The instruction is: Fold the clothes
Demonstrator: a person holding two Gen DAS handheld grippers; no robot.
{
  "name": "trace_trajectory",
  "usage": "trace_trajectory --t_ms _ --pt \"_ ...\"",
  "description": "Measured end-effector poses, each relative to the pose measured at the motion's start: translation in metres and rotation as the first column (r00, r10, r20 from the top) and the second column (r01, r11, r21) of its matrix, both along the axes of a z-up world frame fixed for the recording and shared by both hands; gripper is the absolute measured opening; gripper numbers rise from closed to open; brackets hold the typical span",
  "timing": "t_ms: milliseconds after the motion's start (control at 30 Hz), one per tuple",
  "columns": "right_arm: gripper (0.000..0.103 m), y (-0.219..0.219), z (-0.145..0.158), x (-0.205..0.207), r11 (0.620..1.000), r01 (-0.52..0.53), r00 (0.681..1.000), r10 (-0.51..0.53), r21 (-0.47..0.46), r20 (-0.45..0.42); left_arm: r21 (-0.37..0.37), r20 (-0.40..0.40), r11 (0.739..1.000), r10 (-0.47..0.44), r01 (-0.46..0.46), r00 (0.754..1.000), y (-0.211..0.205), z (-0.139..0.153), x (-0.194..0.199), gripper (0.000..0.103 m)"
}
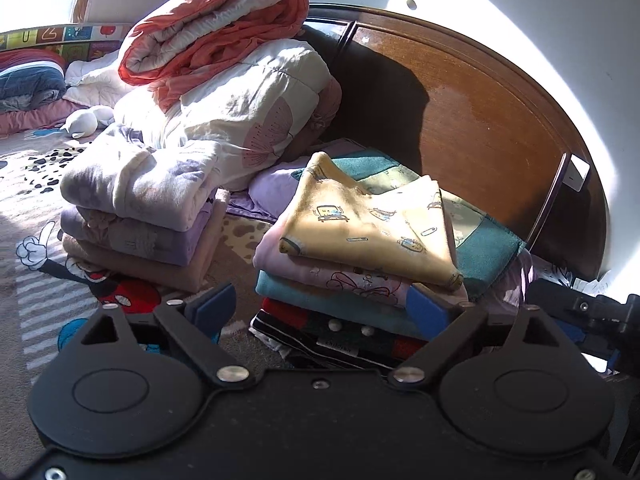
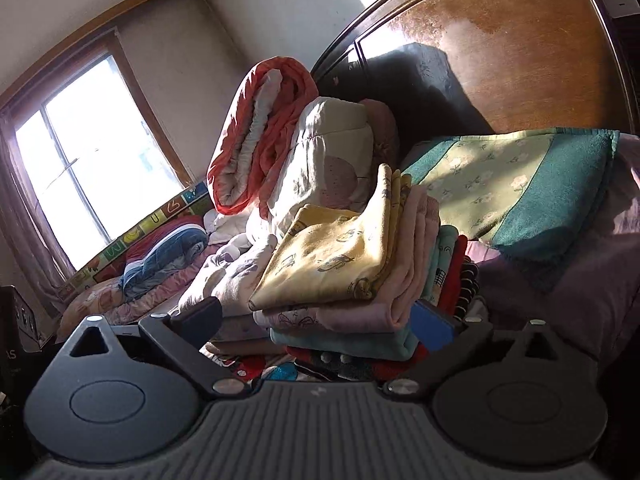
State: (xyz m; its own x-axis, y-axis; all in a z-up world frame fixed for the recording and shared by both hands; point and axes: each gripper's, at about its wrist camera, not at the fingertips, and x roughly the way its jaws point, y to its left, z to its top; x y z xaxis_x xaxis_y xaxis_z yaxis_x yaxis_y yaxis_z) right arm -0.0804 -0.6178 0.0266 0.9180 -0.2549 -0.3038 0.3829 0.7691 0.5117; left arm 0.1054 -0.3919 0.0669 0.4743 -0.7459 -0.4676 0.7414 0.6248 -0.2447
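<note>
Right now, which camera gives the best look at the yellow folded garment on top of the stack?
The left wrist view: the yellow garment lies sunlit with its whole top face and print visible. The right wrist view shows it more edge-on and shaded, one corner sticking up.

The bed, under a cartoon-print sheet, carries two stacks of folded clothes, rolled quilts and a pillow.

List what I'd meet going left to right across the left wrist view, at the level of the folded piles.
Cartoon bedsheet → folded pile with a white and lilac fleece on top → folded pile topped by the yellow printed garment → teal-bordered pillow → wooden headboard.
</note>
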Motion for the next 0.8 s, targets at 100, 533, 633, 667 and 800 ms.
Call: trace_trajectory --t_ms 100,533,633,667,800 --pt "0.103 0.008 0.010 -0.005 0.999 0.033 0.998 -0.033 0.005 -0.049 0.033 0.052 0.996 0.084 -0.086 0.995 0.010 0.008 -0.019 0.103" --pt "0.103 0.052 0.050 -0.027 0.990 0.087 0.967 -0.111 -0.111 -0.231 0.078 0.229 0.994 0.063 -0.083 0.971 0.031 0.040 -0.086 0.103" --pt "0.103 0.060 0.055 -0.033 0.988 0.082 0.963 -0.113 -0.132 -0.244 0.097 0.242 0.992 0.053 -0.078 0.969 0.032 0.042 -0.097 0.103" --pt "0.103 0.063 0.056 -0.035 0.987 0.082 0.961 -0.115 -0.138 -0.250 0.098 0.238 0.992 0.059 -0.084 0.969 0.034 0.042 -0.099 0.103" --pt "0.103 0.075 0.061 -0.041 0.984 0.072 0.958 -0.114 -0.165 -0.264 0.093 0.205 0.989 0.091 -0.112 0.974 0.040 0.041 -0.103 0.103"
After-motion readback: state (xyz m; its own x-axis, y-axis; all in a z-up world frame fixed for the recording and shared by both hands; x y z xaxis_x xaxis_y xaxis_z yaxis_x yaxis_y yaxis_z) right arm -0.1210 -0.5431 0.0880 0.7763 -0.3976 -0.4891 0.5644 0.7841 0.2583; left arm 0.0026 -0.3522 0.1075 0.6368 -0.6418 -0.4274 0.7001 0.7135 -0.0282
